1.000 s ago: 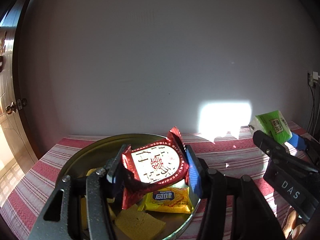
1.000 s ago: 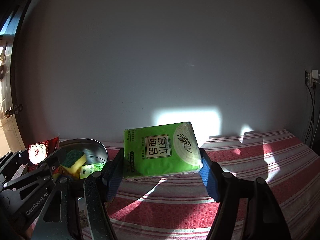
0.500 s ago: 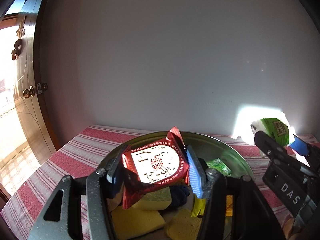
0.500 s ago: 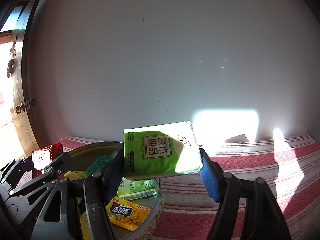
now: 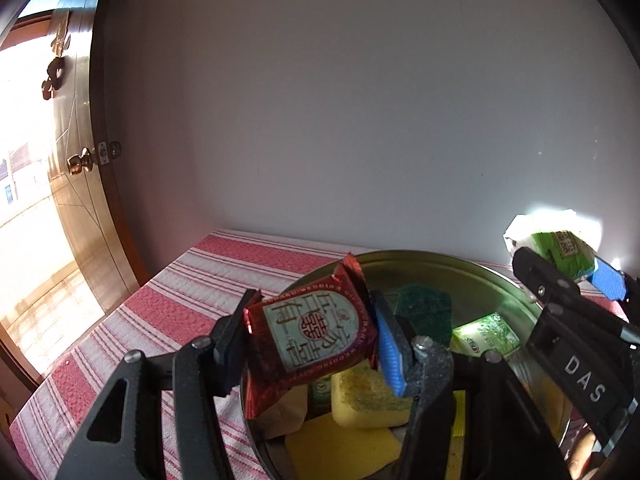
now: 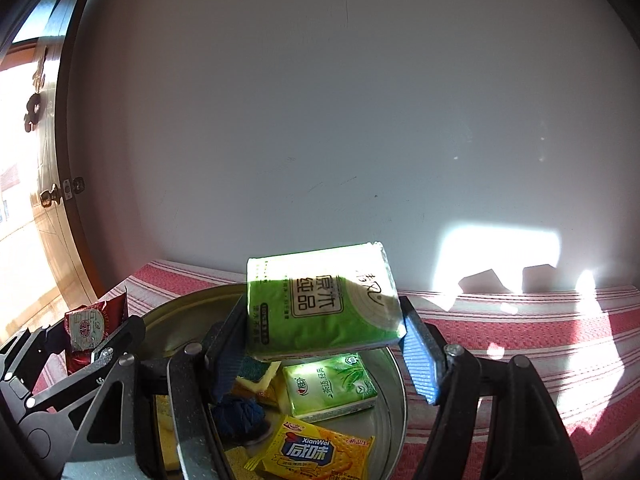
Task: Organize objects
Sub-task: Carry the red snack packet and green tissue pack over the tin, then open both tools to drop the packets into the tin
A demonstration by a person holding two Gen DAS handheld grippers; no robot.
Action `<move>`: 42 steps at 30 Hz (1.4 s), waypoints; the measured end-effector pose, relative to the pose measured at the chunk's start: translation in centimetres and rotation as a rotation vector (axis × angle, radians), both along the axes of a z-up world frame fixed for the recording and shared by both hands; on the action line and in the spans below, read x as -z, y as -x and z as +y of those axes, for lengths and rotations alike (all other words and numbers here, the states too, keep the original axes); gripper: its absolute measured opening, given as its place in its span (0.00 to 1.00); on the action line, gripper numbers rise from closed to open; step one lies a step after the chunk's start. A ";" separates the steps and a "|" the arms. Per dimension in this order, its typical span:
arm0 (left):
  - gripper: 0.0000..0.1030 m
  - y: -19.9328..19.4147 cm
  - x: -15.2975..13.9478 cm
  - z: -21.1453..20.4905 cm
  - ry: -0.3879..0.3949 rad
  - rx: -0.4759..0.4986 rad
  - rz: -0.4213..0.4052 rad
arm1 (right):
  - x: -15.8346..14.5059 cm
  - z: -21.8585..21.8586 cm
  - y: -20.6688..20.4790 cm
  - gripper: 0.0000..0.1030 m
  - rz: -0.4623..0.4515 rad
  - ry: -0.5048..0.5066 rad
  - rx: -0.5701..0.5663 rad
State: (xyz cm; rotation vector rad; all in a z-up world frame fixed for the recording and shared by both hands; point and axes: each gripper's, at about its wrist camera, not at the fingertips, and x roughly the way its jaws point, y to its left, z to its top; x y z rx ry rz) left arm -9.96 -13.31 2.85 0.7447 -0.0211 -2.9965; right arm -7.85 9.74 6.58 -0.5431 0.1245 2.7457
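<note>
White wall (image 6: 320,120) behind; wooden door (image 5: 76,200) with brass knob at left, sunlit. Table under a red-and-white striped cloth (image 6: 520,332). On it a round metal tin (image 5: 460,276), shallow, holding loose items: a small green tissue pack (image 6: 330,386) with Chinese print and a leaf picture, a yellow cracker packet (image 6: 312,450) reading "XianWei" over large blue Chinese characters, yellow sponges (image 5: 368,404), one dark green scouring pad (image 5: 424,312) leaning on the far side, a dark blue wad (image 6: 238,414) of something, not identifiable. Right gripper (image 6: 324,340) carries a large green tissue pack (image 6: 320,300), jaws partly apart and pressed on both short ends, blue pads flat to the wrapper; the pack hangs above the tin's right half, label facing the camera, big Chinese characters in a framed box, small print too fine to read. Left gripper (image 5: 310,340) clamps a red foil snack packet (image 5: 312,332), jaws fairly narrow, packet tilted, held over the tin's left rim; its oval pale label shows Chinese characters, a red double-happiness emblem, and a ring of gold lettering, "WEDDING" partly legible. From the left camera, the right gripper's body bears white letters "DAS". A fingertip (image 5: 580,456) shows at bottom right.
</note>
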 end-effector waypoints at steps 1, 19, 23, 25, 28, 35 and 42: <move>0.52 0.2 0.1 0.0 0.003 -0.006 -0.013 | 0.1 0.0 0.2 0.69 -0.008 -0.003 0.002; 0.52 1.3 1.3 0.6 0.038 -0.001 -0.110 | -0.3 0.2 2.2 0.69 -0.142 0.040 -0.006; 0.52 1.6 1.5 0.6 0.040 0.002 -0.125 | -0.8 0.1 2.7 0.69 -0.161 0.038 -0.009; 0.52 1.8 1.8 0.6 0.039 0.004 -0.139 | -0.8 0.0 3.2 0.69 -0.172 0.042 -0.010; 0.52 2.0 1.9 0.8 0.039 0.008 -0.148 | -0.7 0.0 4.1 0.69 -0.205 0.046 -0.007; 0.58 2.1 2.0 1.2 0.050 0.016 -0.164 | 0.4 0.7 6.8 0.70 -0.372 0.131 -0.057; 1.00 1.5 1.0 0.8 -0.022 0.015 -0.122 | 0.0 2.0 5.1 0.71 -0.270 0.293 -0.122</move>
